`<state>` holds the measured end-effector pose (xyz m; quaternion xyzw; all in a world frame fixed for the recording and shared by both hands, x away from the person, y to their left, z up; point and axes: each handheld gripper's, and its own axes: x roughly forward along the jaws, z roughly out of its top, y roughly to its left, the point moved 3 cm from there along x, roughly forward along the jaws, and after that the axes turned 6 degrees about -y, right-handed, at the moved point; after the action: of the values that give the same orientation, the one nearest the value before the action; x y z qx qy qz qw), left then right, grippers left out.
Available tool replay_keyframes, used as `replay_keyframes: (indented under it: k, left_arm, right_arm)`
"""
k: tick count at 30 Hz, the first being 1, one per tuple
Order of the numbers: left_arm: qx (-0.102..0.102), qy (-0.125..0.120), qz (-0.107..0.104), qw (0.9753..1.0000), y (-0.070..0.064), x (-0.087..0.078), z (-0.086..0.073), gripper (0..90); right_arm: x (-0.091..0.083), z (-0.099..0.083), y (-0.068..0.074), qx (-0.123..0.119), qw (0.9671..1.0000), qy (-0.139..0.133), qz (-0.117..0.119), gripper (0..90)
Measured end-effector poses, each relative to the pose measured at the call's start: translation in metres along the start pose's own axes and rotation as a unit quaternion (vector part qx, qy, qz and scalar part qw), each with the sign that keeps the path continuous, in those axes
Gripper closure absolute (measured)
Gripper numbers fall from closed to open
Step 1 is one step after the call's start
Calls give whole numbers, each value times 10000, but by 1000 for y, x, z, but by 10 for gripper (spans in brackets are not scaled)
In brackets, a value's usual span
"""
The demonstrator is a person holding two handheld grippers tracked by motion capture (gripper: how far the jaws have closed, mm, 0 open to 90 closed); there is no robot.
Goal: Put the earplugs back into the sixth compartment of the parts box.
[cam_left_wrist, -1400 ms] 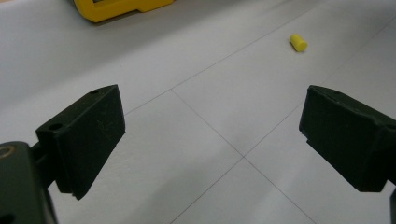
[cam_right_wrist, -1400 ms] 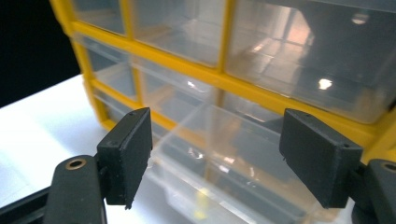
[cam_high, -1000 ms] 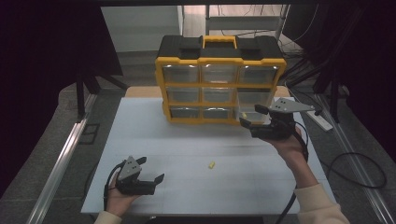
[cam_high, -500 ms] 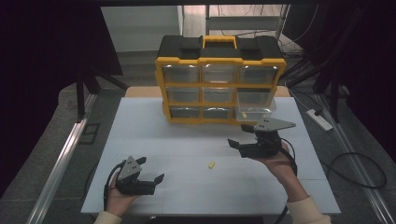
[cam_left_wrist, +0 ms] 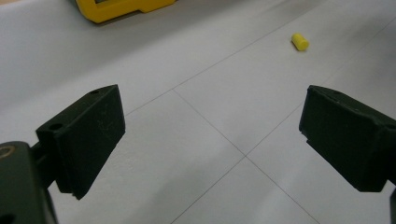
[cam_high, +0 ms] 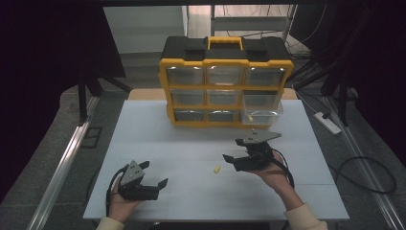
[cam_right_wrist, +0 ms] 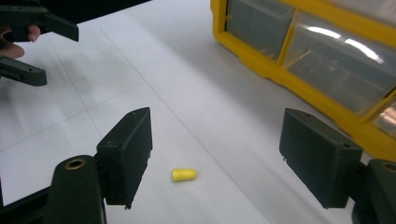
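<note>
Earplug: small yellow foam cylinder (cam_high: 216, 169), one end tapered, lying loose on the white table (cam_high: 191, 139), touching nothing.
Location: I'm seeing it between both grippers, well in front of the yellow-and-black plastic drawer organizer (cam_high: 225, 81).
Right gripper (cam_high: 231, 159): I'm holding it low, jaws spread wide, empty, pointing toward the earplug.
Bearing from right: in the right gripper view the earplug (cam_right_wrist: 184, 175) is sitting between the two jaws, closer to the left one, just ahead of the tips.
Long axis: lying roughly across the jaw gap, tapered end toward the right jaw; I'm judging a straight close would squeeze it end to end, so some wrist roll is looking wise.
Left gripper (cam_high: 160, 184): also released and empty, resting near the table's front edge.
Bearing from left: earplug (cam_left_wrist: 300, 41) is lying far ahead, off to the upper right.
Nearer hand: right, clearly.
Drawer: bottom-right clear drawer (cam_high: 262, 111) is standing pulled out, likely the drop target.
Risk: light foam, probably rolling if I'm nudging it.
</note>
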<state>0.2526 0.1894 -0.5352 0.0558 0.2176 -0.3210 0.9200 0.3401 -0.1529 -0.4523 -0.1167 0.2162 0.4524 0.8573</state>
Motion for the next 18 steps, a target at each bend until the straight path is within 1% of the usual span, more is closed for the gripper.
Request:
replay_keyframes:
  k: [5, 6, 18]
  left_arm:
    - [9, 5, -5, 10000, 0, 0, 0, 68]
    - [6, 2, -15, 10000, -1, 1, 0, 69]
    - [23, 1, -19, 10000, 0, 0, 1, 69]
  right_arm:
    - [15, -10, 3, 11, 9996, 245, 109, 253]
    - [20, -14, 3, 3, 9994, 329, 141, 254]
    - [40, -26, 5, 63, 9978, 618, 241, 253]
